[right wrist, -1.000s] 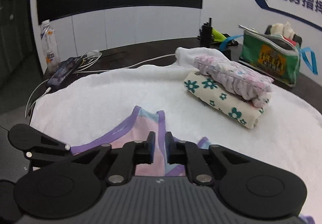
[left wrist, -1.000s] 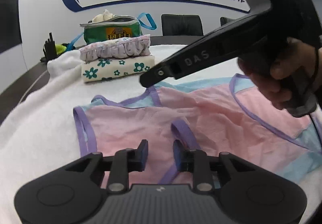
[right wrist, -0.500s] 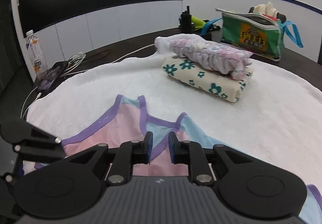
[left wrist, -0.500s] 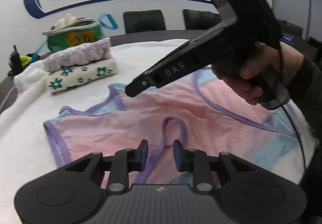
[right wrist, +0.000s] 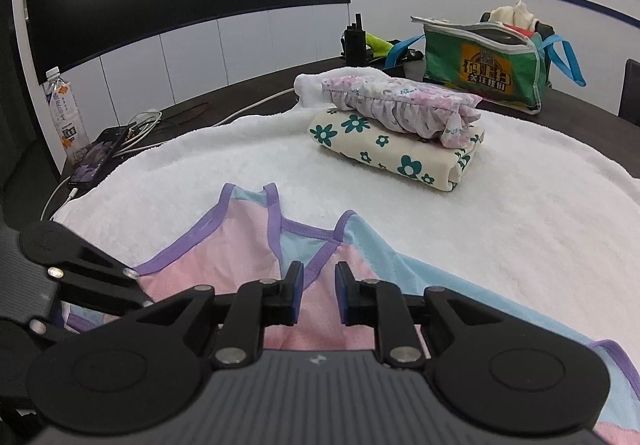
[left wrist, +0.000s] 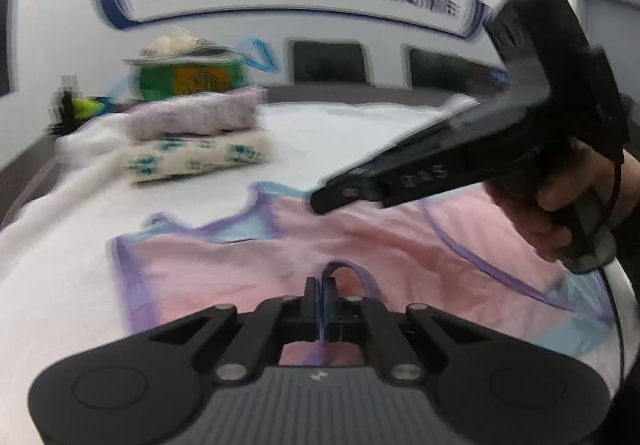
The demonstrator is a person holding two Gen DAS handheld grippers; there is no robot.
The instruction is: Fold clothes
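Observation:
A pink and light-blue sleeveless top [left wrist: 224, 265] with purple trim lies spread on the white towel [left wrist: 48, 245]. My left gripper [left wrist: 320, 287] is shut on a purple strap loop [left wrist: 362, 275] of the top at its near edge. The left wrist view is motion-blurred. My right gripper [right wrist: 319, 277] stands open low over the top [right wrist: 240, 245], and the purple neckline edge runs between its fingers. In the left wrist view the right gripper [left wrist: 320, 201] hovers above the top's far side, held by a hand [left wrist: 560, 213].
A stack of two folded garments [right wrist: 400, 149] sits on the towel [right wrist: 500, 225] beyond the top. A green zip bag [right wrist: 484, 65] stands behind it on the dark table. A water bottle [right wrist: 66, 113], a phone [right wrist: 100, 157] and cables lie at far left.
My left gripper has gone from open to shut on the purple strap. The right gripper stayed open and shifted slightly along the neckline.

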